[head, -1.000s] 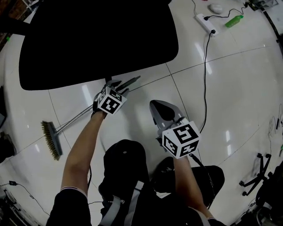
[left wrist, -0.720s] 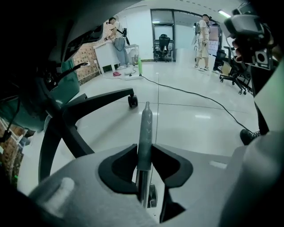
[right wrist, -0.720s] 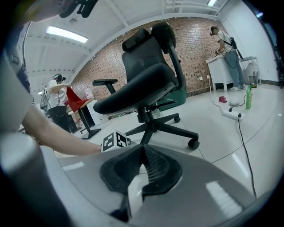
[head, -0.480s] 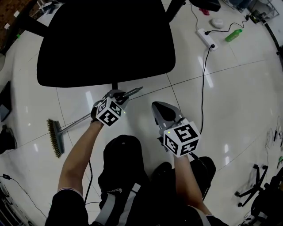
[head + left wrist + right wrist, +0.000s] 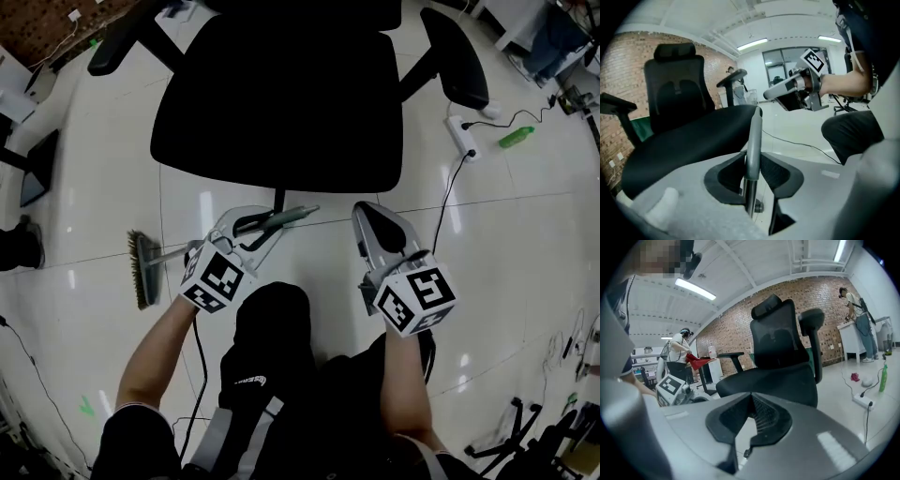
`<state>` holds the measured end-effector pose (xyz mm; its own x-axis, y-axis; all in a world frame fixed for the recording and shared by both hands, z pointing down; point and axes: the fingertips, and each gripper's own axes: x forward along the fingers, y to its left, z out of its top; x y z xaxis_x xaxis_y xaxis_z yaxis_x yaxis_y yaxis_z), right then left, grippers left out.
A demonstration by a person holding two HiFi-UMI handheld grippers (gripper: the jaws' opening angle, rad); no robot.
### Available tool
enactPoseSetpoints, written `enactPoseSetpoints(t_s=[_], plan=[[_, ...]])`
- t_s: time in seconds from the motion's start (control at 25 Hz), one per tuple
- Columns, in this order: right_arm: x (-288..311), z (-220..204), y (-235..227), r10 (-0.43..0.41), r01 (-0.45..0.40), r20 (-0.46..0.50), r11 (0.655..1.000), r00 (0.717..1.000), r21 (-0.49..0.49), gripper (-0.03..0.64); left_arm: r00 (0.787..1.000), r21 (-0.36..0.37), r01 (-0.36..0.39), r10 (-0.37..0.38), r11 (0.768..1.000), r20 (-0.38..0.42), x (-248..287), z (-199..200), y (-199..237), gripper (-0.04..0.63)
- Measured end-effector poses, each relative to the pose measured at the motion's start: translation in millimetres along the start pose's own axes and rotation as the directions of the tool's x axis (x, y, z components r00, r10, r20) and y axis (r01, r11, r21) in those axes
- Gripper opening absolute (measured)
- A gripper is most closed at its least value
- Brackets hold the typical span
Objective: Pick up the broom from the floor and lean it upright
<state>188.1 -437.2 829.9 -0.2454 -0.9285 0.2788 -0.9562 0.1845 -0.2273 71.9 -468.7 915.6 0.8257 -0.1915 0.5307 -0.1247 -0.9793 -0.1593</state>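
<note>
1. Your left gripper (image 5: 251, 225) had just been closing. Its jaws were clamped part-way apart on the broom (image 5: 289, 217), with the grey grip sitting between the pads in the left gripper view.
2. The hold was near the grip end, so only a short stub stuck out past the jaws toward your right.
3. The broom's long axis ran nearly level across the head view. The bristle head (image 5: 142, 270) was out at your far left, low over the floor (image 5: 506, 244). Whether it touched the tiles could not be told.
4. Your right gripper (image 5: 375, 221) had its jaws drawn together at the tips with nothing in them. It hung just beside the free stub, well apart from the bristle head.
5. Standing it up would likely have meant swinging the bristle head down and under your left grip.
6. The office chair (image 5: 281, 103) stood just beyond both grippers and looked the nearest thing to lean it on.
</note>
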Motion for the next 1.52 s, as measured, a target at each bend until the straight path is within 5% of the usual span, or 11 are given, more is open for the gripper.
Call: enactPoseSetpoints(t_s=[0.16,0.32,0.6,0.92,1.12,1.2,1.52], plan=[[5.7,36.4,18.6,0.041,-0.041,-0.034,0.999,0.999,-0.011,0.005,0.988,-0.067,-0.135,0.14,0.989,0.067,-50.2,48.6,42.5,0.109],[13.8,66.5,53.2,0.089,-0.089,-0.096,0.996,0.991,-0.004,0.005,0.965,-0.176,-0.246,0.258,0.953,0.05,-98.3,76.6,88.3,0.107],[22.3,127.5,121.4,0.166,-0.179,-0.21,0.983,0.964,-0.045,0.005,0.905,-0.444,-0.4,0.421,0.802,-0.055,-172.4,95.5,156.0,0.1],[13.1,190.9,161.9,0.135,-0.146,-0.259,0.989,0.957,-0.022,0.005,0.901,-0.593,-0.408,0.412,0.694,-0.138,-194.0,111.5,191.5,0.103],[14.9,221.3,166.9,0.086,-0.103,-0.294,0.994,0.952,-0.045,0.005,0.885,-0.667,-0.437,0.421,0.604,-0.199,-198.5,104.8,217.7,0.104],[19.7,237.7,168.8,0.073,-0.096,-0.288,0.993,0.955,-0.066,0.005,0.884,-0.678,-0.437,0.42,0.591,-0.204,-197.1,106.2,231.3,0.104],[38.3,261.0,153.5,0.072,-0.089,-0.257,0.994,0.964,-0.058,0.005,0.891,-0.665,-0.424,0.413,0.615,-0.187,-161.6,116.7,252.5,0.104]])
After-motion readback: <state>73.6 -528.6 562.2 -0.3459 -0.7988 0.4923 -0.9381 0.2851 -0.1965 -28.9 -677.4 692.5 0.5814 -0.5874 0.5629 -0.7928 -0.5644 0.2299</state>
